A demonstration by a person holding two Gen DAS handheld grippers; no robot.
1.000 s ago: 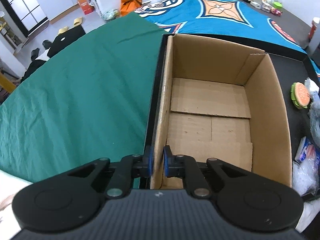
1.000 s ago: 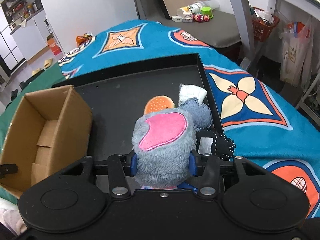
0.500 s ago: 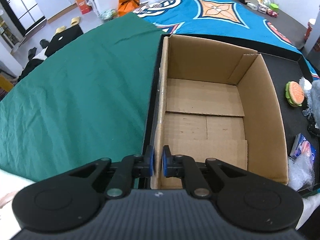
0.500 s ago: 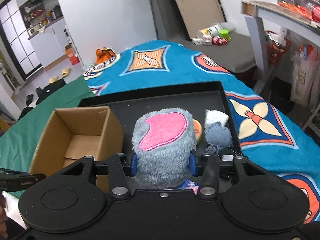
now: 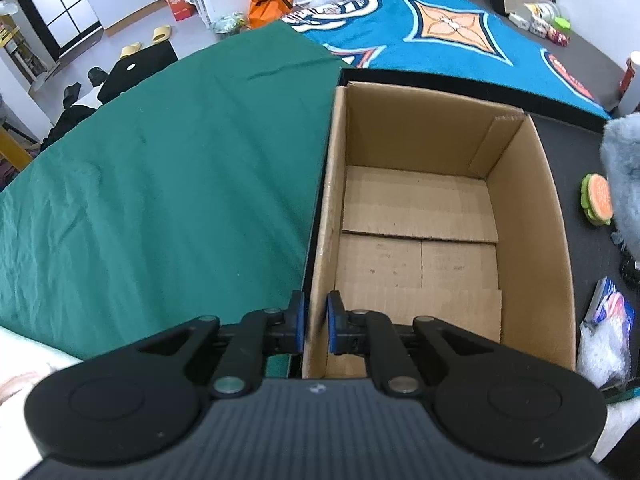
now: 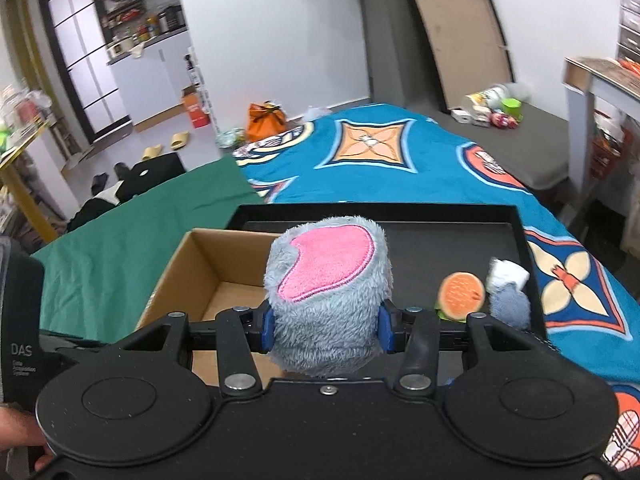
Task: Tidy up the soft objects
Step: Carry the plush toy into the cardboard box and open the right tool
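Observation:
My right gripper (image 6: pixel 326 330) is shut on a grey plush toy (image 6: pixel 328 292) with a pink ear patch and holds it in the air above the near right corner of the open cardboard box (image 6: pixel 200 264). The plush also shows at the right edge of the left wrist view (image 5: pixel 624 168). My left gripper (image 5: pixel 314 326) is shut on the box's near left wall (image 5: pixel 324 240). The box (image 5: pixel 420 220) is empty inside. A small burger plush (image 6: pixel 460 292) lies on the black tray (image 6: pixel 440 240), also seen in the left wrist view (image 5: pixel 598 200).
A small grey and white plush (image 6: pixel 508 292) lies beside the burger. A plastic bag with a blue packet (image 5: pixel 608 320) lies right of the box. A green cloth (image 5: pixel 160 184) covers the table's left half, a blue patterned cloth (image 6: pixel 400 160) the far side.
My right gripper has lifted the grey plush off the tray and carried it left toward the box. My left gripper has stayed clamped on the box wall.

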